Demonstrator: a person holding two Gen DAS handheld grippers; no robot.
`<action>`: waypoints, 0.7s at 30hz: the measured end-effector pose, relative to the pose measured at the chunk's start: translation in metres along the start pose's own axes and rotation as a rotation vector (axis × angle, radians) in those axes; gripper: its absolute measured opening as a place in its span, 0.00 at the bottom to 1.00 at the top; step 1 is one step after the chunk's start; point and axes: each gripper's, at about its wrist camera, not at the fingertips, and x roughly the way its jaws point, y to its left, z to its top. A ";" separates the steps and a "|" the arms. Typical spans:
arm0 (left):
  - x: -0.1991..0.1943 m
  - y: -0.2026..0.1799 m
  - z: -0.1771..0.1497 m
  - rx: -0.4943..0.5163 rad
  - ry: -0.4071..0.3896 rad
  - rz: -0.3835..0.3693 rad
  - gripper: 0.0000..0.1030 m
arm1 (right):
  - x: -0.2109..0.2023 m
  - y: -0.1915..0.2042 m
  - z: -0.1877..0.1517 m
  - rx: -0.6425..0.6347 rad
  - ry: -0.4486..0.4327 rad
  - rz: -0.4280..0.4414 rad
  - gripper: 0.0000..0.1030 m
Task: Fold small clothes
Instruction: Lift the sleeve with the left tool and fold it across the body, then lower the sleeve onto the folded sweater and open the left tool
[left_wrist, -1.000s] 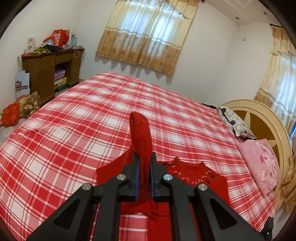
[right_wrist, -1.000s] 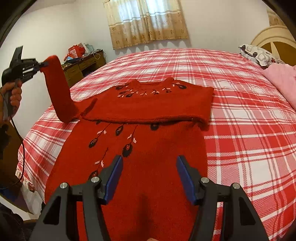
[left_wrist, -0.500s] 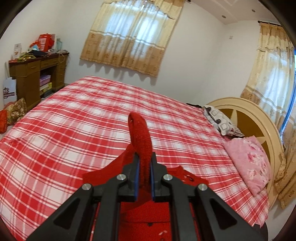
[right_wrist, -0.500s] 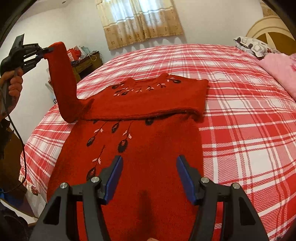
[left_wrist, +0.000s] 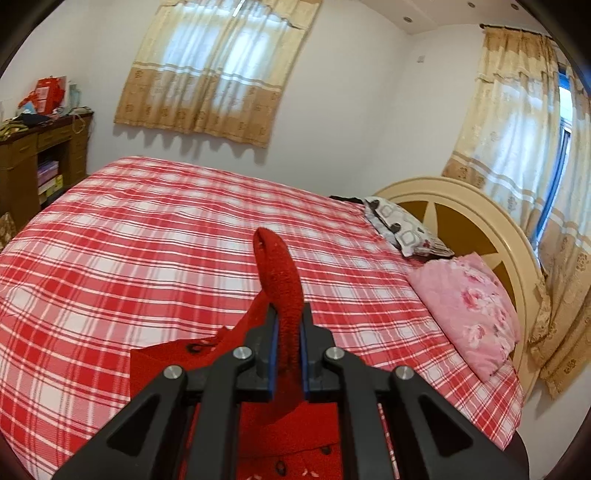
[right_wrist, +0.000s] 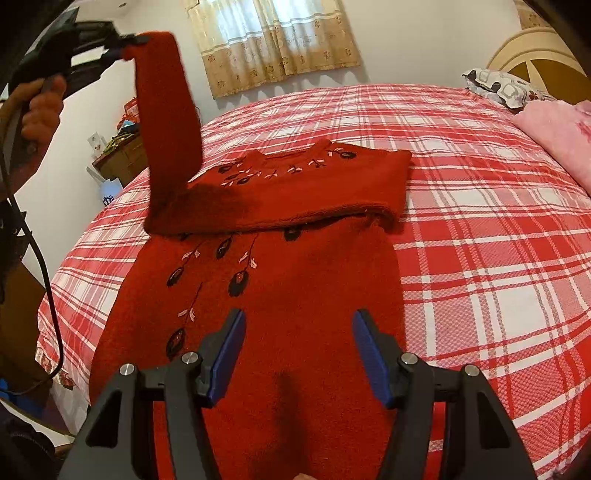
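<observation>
Now red sweater (right_wrist: 280, 280) lies flat on plaid bedspread (right_wrist: 480, 229), top part folded down over body. Left gripper (left_wrist: 287, 332) clamps cuff of sleeve (right_wrist: 166, 122), raised high above sweater's left edge, sleeve hanging taut down to shoulder. Right gripper (right_wrist: 297, 354) hovers over lower hem, jaws apart, nothing between blue pads. Pink pillow (left_wrist: 469, 306) beside headboard (left_wrist: 476, 218).

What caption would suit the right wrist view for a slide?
Left hand-held gripper lifts the sleeve of a red knitted sweater above a red-and-white plaid bed; open right hand-held gripper hovers.
</observation>
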 end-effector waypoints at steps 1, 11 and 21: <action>0.002 -0.003 0.000 0.001 0.002 -0.004 0.10 | 0.001 0.000 0.000 0.002 0.001 0.000 0.59; 0.042 -0.044 -0.025 0.092 0.032 0.000 0.10 | 0.006 -0.003 -0.003 0.024 0.007 -0.005 0.59; 0.127 -0.089 -0.107 0.265 0.179 0.052 0.10 | 0.009 -0.007 -0.005 0.036 -0.007 -0.026 0.59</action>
